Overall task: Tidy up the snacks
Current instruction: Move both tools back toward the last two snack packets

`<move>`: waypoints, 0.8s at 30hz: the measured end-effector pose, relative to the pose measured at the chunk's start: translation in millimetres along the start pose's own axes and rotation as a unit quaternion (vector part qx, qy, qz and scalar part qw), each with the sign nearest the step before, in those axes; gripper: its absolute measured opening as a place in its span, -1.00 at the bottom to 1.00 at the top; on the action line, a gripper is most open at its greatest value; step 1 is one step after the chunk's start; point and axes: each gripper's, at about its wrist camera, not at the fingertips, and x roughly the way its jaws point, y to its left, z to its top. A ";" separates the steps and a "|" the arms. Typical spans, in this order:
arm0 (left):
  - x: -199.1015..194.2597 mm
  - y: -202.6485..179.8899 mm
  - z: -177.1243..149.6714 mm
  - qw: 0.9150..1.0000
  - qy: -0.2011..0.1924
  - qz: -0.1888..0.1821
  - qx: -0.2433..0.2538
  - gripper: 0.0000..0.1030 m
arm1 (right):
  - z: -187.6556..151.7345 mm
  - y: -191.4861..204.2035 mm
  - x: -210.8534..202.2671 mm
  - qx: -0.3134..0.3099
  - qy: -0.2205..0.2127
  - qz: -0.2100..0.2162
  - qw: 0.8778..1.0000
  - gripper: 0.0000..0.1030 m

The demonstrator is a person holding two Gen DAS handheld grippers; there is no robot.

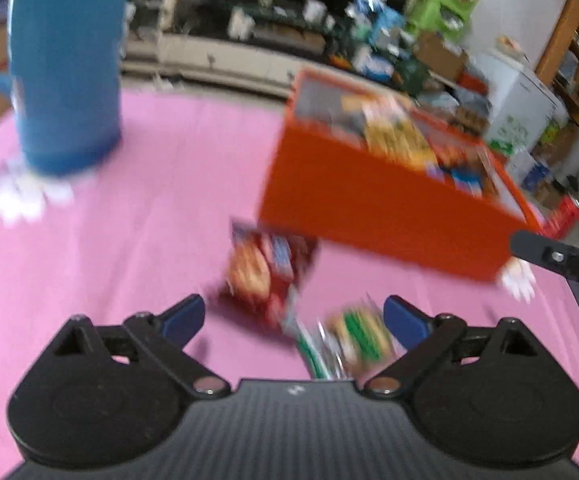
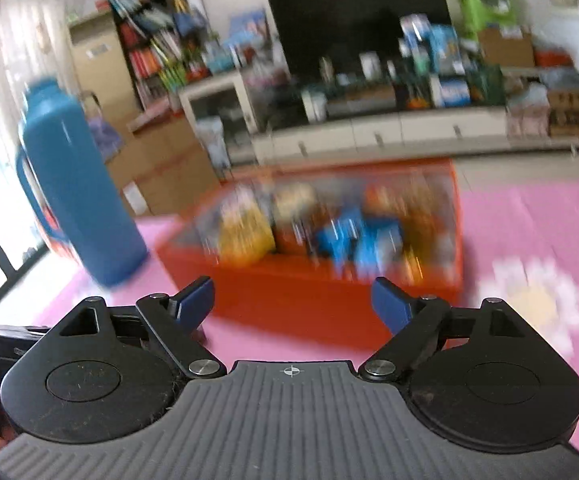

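An orange box (image 1: 373,200) full of snack packets stands on the pink tablecloth; it also shows in the right wrist view (image 2: 313,292). A red snack packet (image 1: 265,272) and a green snack packet (image 1: 359,338) lie on the cloth in front of it. My left gripper (image 1: 294,318) is open and empty, just short of the two packets. My right gripper (image 2: 292,304) is open and empty, in front of the box's near wall. Both views are blurred by motion.
A tall blue thermos jug (image 1: 63,64) stands at the left of the table, also in the right wrist view (image 2: 75,188). The pink cloth (image 1: 129,216) has white flower prints (image 2: 533,300). A TV cabinet and cluttered shelves lie beyond the table.
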 end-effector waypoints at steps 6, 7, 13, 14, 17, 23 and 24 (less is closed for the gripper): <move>21.6 -27.6 -10.4 0.998 0.030 0.006 0.056 0.64 | -30.1 -20.7 5.7 0.020 0.059 0.004 0.998 0.45; 25.5 -28.0 -10.0 0.998 0.035 0.003 0.054 0.60 | -31.7 -25.0 6.1 0.021 0.062 0.001 0.998 0.45; 41.8 -48.4 -12.7 0.997 0.050 -0.045 0.034 0.55 | -23.8 -48.8 -2.9 0.062 0.056 0.002 0.997 0.49; 42.8 -54.6 -15.2 0.996 0.052 -0.056 0.035 0.55 | -23.6 -53.0 -4.7 0.068 0.056 0.000 0.996 0.49; 47.5 -80.1 -24.8 0.994 0.057 -0.081 0.042 0.55 | -17.8 -61.6 -7.6 0.080 0.051 -0.005 0.995 0.50; 48.5 -117.8 -42.0 0.986 0.078 -0.135 0.052 0.48 | -13.5 -77.4 -20.6 0.094 0.034 -0.022 0.995 0.54; 45.3 -120.2 -42.3 0.986 0.078 -0.134 0.061 0.47 | -12.8 -80.0 -21.4 0.098 0.034 -0.023 0.994 0.54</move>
